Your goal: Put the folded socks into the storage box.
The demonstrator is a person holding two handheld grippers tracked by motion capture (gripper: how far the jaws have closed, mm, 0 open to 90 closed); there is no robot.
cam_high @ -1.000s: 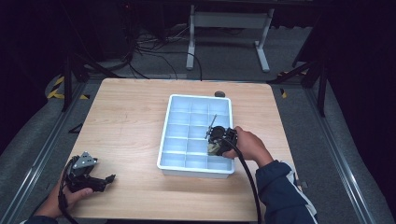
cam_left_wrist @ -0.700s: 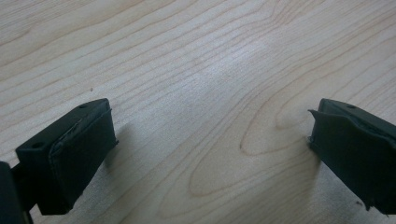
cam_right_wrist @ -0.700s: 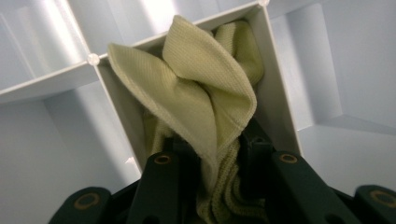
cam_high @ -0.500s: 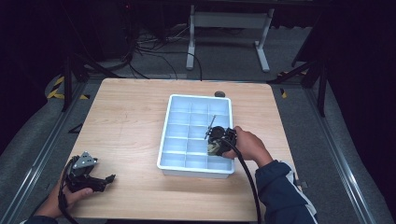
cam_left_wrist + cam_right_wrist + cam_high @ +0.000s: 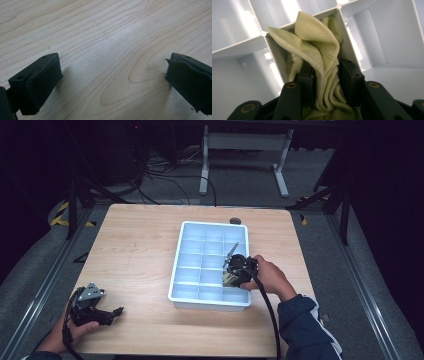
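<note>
Two grippers: one in each of the person's hands, well apart on the wooden table (image 5: 135,245).
Left gripper (image 5: 116,311): lies low at the table's near left corner, held in the left hand (image 5: 75,330); in the left gripper view its jaws stand wide apart over bare wood grain, with nothing between them.
Right gripper (image 5: 325,75): held in the right hand (image 5: 267,277) and pointed down into the white divided tray (image 5: 176,270); its jaws are closed on a fold of pale yellow-green cloth (image 5: 317,55).
Cloth: bunched inside one tray compartment, its folded peak rising above the divider walls and leaning against them; small printed lettering on it is too blurred to read.
Compartment: in the high view the right gripper (image 5: 234,270) sits over the tray's right-hand column, toward the near end; the exact cell cannot be told.
Tray: stands right of the table's centre, with rows of compartments.
Small dark round object (image 5: 234,220): rests on the table just beyond the tray's far edge.
</note>
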